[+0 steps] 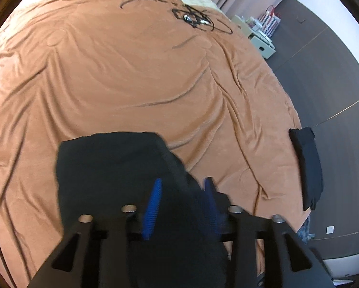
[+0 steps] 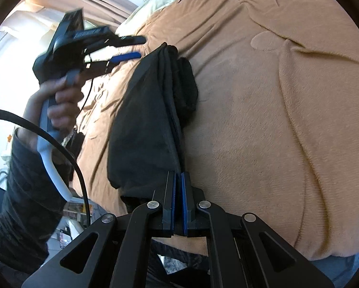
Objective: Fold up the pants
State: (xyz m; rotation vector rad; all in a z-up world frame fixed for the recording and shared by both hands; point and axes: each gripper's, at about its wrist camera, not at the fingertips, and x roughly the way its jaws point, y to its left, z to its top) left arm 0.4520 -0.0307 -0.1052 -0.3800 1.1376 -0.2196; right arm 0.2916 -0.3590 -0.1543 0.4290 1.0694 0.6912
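We have the black pants [image 2: 150,110] folded into a thick bundle and lying on the tan blanket [image 2: 275,96] near the edge of the bed; our right gripper [image 2: 177,184] is clamped tight on the near end of that bundle, several layers pinched between its blue pads [image 2: 184,192]. Our left gripper [image 1: 183,192] stands partly open over the other end; the cloth lies under and between its blue pads [image 1: 153,204], but they do not press on it, so we judge that end released. In the right wrist view the left gripper [image 2: 131,48] hangs just beside the far tip of the bundle with its jaws apart. A second dark folded garment [image 1: 307,165] sits well apart at the bed's edge.

The step in hand looks like settling the finished fold; to do it well we should lower the right end flat, keep the layers stacked and edges aligned, and only then let go, so nothing springs open.
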